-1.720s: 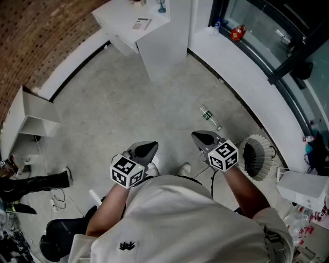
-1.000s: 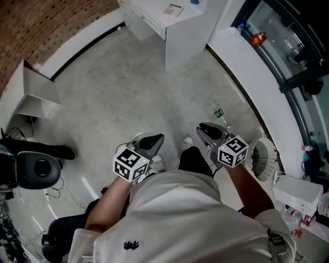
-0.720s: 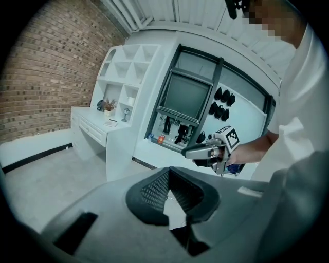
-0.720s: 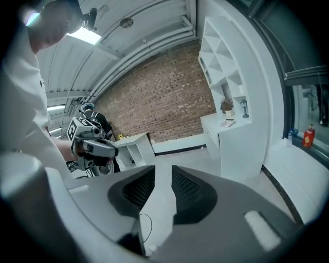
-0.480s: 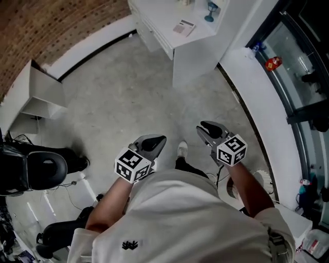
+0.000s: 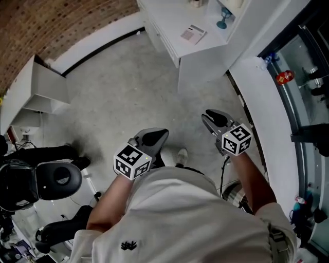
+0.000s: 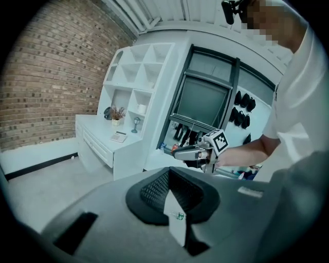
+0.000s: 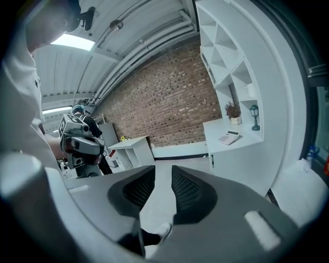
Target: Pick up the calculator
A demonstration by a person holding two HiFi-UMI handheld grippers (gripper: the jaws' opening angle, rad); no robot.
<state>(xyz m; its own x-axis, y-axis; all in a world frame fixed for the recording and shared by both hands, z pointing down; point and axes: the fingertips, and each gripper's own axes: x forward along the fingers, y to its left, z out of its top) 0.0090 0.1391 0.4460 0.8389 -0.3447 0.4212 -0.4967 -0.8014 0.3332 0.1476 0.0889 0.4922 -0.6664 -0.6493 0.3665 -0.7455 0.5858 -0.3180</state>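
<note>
Grey concrete floor [image 6: 118, 87]; red-brown brick wall [image 6: 61, 15] ran along the far side, white skirting [image 6: 97, 38] at its foot; white desk [image 6: 164, 23] with drawers stood out from that wall, white cubby shelving [image 7: 139, 67] rising above it; low white open shelf unit [image 6: 38, 87] at the left; black office chair [image 6: 51, 180] nearer, left; dark-framed glazing [image 6: 303, 67] over a curved white ledge [image 6: 262, 97] on the right; ribbed white ceiling [image 8: 149, 31] carried a lit strip light [image 8: 74, 42].
</note>
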